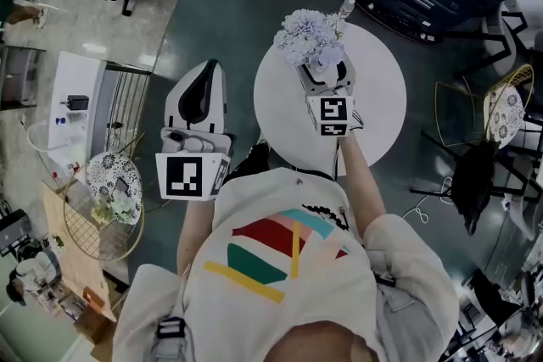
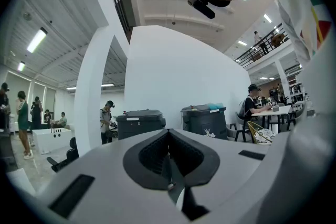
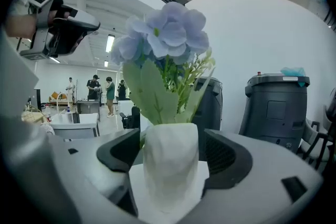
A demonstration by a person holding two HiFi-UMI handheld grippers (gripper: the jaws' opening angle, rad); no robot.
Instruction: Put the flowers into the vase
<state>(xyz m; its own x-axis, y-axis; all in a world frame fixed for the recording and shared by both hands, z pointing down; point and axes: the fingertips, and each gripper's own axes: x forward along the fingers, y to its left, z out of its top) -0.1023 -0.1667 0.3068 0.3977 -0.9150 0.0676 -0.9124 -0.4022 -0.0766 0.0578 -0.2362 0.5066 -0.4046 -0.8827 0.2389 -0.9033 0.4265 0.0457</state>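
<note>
A bunch of pale lilac-blue flowers [image 3: 168, 34] with green leaves stands upright in a white vase [image 3: 170, 165]. The stems run vertically and the blooms point up. The vase is set on a round white table [image 1: 382, 106], near the table's far left edge as seen in the head view.

The right gripper [image 1: 327, 70] is held at the vase. Its jaws are released and spread to either side of the vase body without clamping it, and a gap is visible at the right-hand pad.

In the head view the vase is almost wholly covered by the blooms and the gripper. Its uneven white body is shown only in the right gripper view, where the base is cut off by the gripper's own housing.

The left gripper [image 1: 209, 74] is held off the table to the left, its jaws clenched together on nothing. It is also caught at the upper left of the right gripper view. Dark bins [image 3: 275, 107] stand behind the flowers, against a white wall.
</note>
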